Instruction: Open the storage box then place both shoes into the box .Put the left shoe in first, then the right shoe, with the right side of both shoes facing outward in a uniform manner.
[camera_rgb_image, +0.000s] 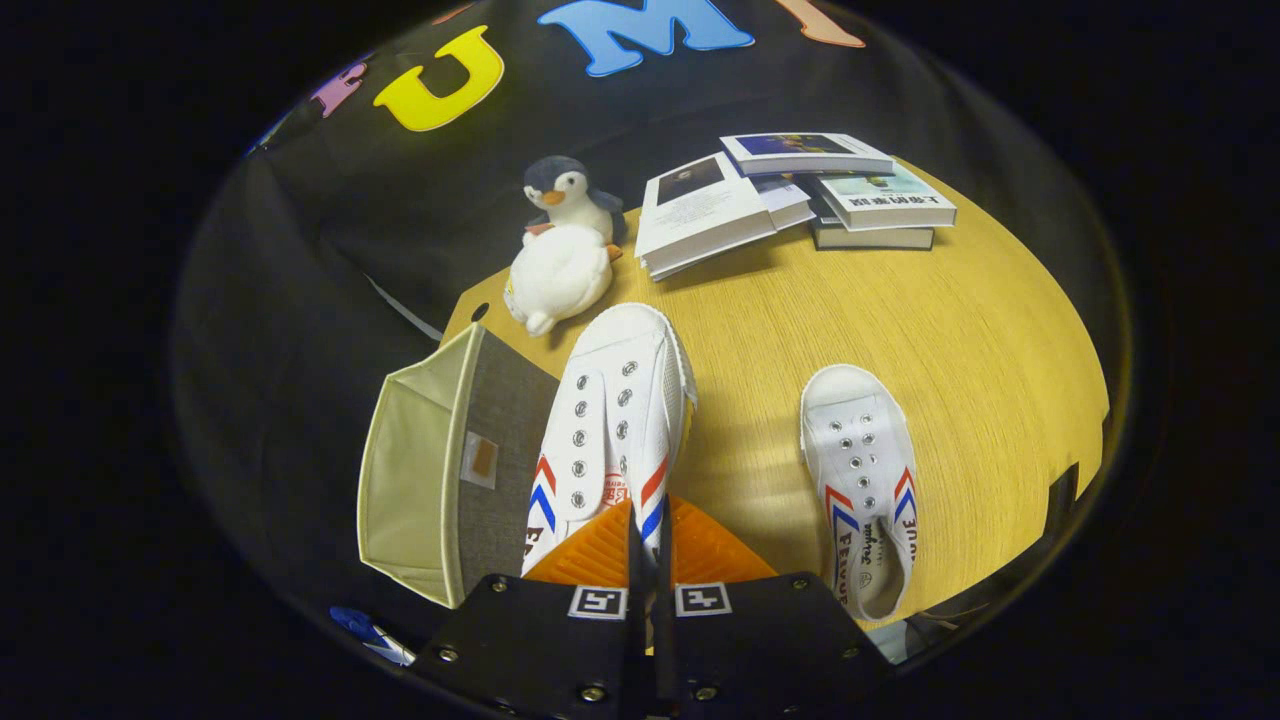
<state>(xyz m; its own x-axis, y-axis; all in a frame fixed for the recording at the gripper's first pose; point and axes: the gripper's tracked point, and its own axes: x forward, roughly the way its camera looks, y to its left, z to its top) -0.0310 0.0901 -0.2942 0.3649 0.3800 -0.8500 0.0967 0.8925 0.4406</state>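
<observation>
Gripper view puts our gripper (650, 545) clenched on the side wall of a white shoe (612, 420), both fingers pressed together on it, the shoe lifted with its toe pointing away from us. Just beside that shoe, off the surface's (900, 320) left edge, we see the open storage box (440, 470), and the second white shoe (865, 480) lies near the surface's near edge. Toward the far edge we see a plush penguin (565, 245) and a pile of books (790, 195).
</observation>
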